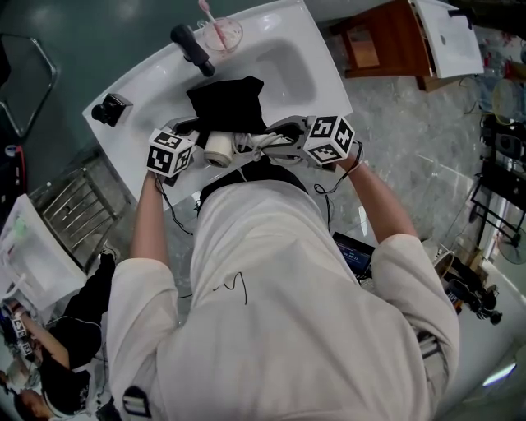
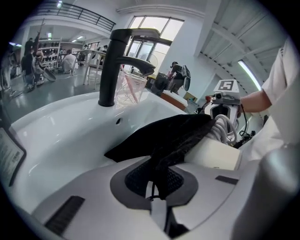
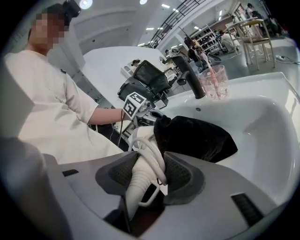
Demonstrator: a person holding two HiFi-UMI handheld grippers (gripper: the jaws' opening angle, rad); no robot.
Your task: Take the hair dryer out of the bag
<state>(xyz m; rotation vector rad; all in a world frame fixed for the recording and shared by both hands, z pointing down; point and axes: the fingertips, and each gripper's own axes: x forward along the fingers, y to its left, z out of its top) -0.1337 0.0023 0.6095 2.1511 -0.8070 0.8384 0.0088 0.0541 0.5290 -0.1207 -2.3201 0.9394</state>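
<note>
Your left gripper (image 2: 157,190) is pinching the bag (image 2: 164,136), right gripper (image 3: 150,176) is clamping the hair dryer (image 3: 140,161) handle; you're wanting 1 slow, straight pull rightward.

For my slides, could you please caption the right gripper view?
Right gripper clamps the white hair dryer, partly out of the black bag on the sink.

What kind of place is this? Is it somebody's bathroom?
It looks like a bathroom washstand set up inside a big open hall. There is a white sink, a black faucet and a cup with a toothbrush, but shelves and chairs stand behind.
</note>
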